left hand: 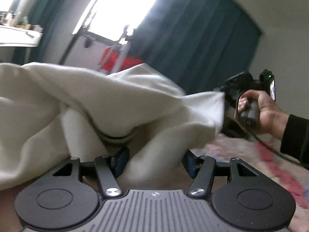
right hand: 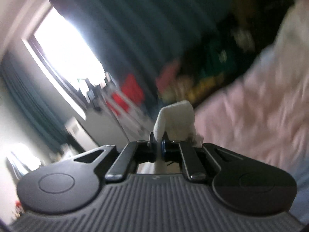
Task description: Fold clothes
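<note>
Teal curtains [left hand: 202, 44] w/ bright window [left hand: 123, 5] behind. My left gripper [left hand: 153, 159], jaws spread, w/ cream ribbed-knit garment [left hand: 92, 104] bunched between them. Garment stretches roughly left-right above pink patterned bedspread [left hand: 239, 150]; my right gripper [right hand: 158, 146] has jaws pressed on its corner.

My left gripper [left hand: 154, 160] gapes wide; my right gripper [right hand: 158, 145] is pinched tight, my bare right hand [left hand: 264, 110] gripping its handle.
</note>
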The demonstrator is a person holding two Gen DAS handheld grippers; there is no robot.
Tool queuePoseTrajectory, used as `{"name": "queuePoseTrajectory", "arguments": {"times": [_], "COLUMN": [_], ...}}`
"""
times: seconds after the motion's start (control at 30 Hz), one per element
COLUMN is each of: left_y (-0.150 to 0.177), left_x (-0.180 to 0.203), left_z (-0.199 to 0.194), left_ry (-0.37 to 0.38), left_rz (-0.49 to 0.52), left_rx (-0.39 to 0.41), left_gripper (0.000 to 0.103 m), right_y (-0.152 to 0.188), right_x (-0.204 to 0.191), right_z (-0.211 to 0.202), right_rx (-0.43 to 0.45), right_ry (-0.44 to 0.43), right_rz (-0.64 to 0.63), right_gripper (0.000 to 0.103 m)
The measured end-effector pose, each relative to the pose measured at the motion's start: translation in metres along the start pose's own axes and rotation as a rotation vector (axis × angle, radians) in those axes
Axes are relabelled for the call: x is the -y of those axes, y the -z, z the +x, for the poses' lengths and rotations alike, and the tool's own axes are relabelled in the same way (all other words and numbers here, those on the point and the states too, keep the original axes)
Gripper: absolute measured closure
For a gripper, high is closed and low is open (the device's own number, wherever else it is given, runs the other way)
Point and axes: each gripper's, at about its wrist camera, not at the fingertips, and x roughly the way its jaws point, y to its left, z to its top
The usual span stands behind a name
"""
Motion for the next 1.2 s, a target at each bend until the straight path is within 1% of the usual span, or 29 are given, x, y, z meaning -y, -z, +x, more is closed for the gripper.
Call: {"name": "queuePoseTrajectory", "arguments": {"times": [0.07, 0.1, 0.17, 0.2, 0.27, 0.33, 0.4, 0.47, 0.57, 0.6, 0.67, 0.73, 0.8, 0.83, 0.9, 0.93, 1.0, 1.03, 1.07, 1.1, 1.17, 1.2], "left_y": [0.002, 0.003, 0.006, 0.007, 0.011, 0.015, 0.018, 0.019, 0.015, 0.013, 0.007, 0.003, 0.005, 0.009, 0.018, 0.021, 0.021, 0.019, 0.017, 0.012, 0.003, 0.001], "left_x": [0.009, 0.014, 0.024, 0.028, 0.034, 0.038, 0.039, 0.038, 0.024, 0.016, -0.005, -0.033, -0.066, -0.083, -0.114, -0.125, -0.142, -0.150, -0.156, -0.161, -0.167, -0.166], "left_z": [-0.004, -0.006, -0.010, -0.011, -0.011, -0.013, -0.017, -0.022, -0.030, -0.035, -0.048, -0.066, -0.088, -0.100, -0.119, -0.124, -0.129, -0.130, -0.132, -0.133, -0.138, -0.141], "left_ry": [0.021, 0.031, 0.051, 0.060, 0.069, 0.076, 0.078, 0.052, -0.037, -0.072, -0.154, -0.269, -0.358, -0.377, -0.365, -0.367, -0.385, -0.408, -0.429, -0.450, -0.495, -0.511], "left_rz": [0.033, 0.050, 0.083, 0.096, 0.102, 0.090, 0.061, 0.020, -0.116, -0.175, -0.294, -0.439, -0.640, -0.751, -0.964, -1.031, -1.113, -1.139, -1.150, -1.129, -1.055, -1.032], "left_rx": [-0.001, -0.001, -0.001, -0.009, -0.051, -0.091, -0.128, -0.157, -0.217, -0.229, -0.225, -0.192, -0.152, -0.120, -0.027, 0.016, 0.073, 0.092, 0.109, 0.115, 0.112, 0.113], "left_gripper": [0.042, 0.042, 0.042, 0.042, 0.042, 0.041, 0.040, 0.035, 0.029, 0.029, 0.024, 0.022, 0.022, 0.023, 0.024, 0.026, 0.032, 0.041, 0.052, 0.058, 0.077, 0.080], "right_y": [-0.026, -0.033, -0.040, -0.038, -0.028, -0.009, 0.014, 0.029, 0.035, 0.035, 0.036, 0.037, 0.038, 0.038, 0.037, 0.036, 0.034, 0.033, 0.033, 0.033, 0.034, 0.035], "right_x": [0.002, 0.007, 0.028, 0.045, 0.089, 0.143, 0.190, 0.229, 0.256, 0.255, 0.253, 0.251, 0.251, 0.252, 0.250, 0.251, 0.252, 0.252, 0.251, 0.250, 0.250, 0.252], "right_z": [-0.045, -0.066, -0.110, -0.130, -0.163, -0.187, -0.205, -0.212, -0.220, -0.221, -0.224, -0.227, -0.228, -0.228, -0.227, -0.226, -0.227, -0.226, -0.225, -0.225, -0.225, -0.226], "right_rx": [0.113, 0.160, 0.255, 0.278, 0.258, 0.170, 0.083, -0.034, -0.094, -0.093, -0.091, -0.089, -0.089, -0.090, -0.087, -0.084, -0.062, -0.055, -0.049, -0.043, -0.024, -0.006], "right_ry": [-0.012, 0.000, 0.053, 0.097, 0.214, 0.356, 0.445, 0.528, 0.513, 0.508, 0.497, 0.487, 0.482, 0.484, 0.472, 0.461, 0.439, 0.434, 0.437, 0.440, 0.442, 0.430], "right_rz": [-0.006, -0.017, -0.043, -0.033, 0.037, 0.136, 0.236, 0.377, 0.441, 0.434, 0.416, 0.399, 0.399, 0.410, 0.429, 0.437, 0.445, 0.446, 0.439, 0.432, 0.437, 0.452], "right_gripper": [0.095, 0.095, 0.095, 0.095, 0.095, 0.095, 0.095, 0.095, 0.095, 0.095, 0.095, 0.095, 0.095, 0.095, 0.095, 0.095, 0.095, 0.095, 0.095, 0.095, 0.095, 0.095]}}
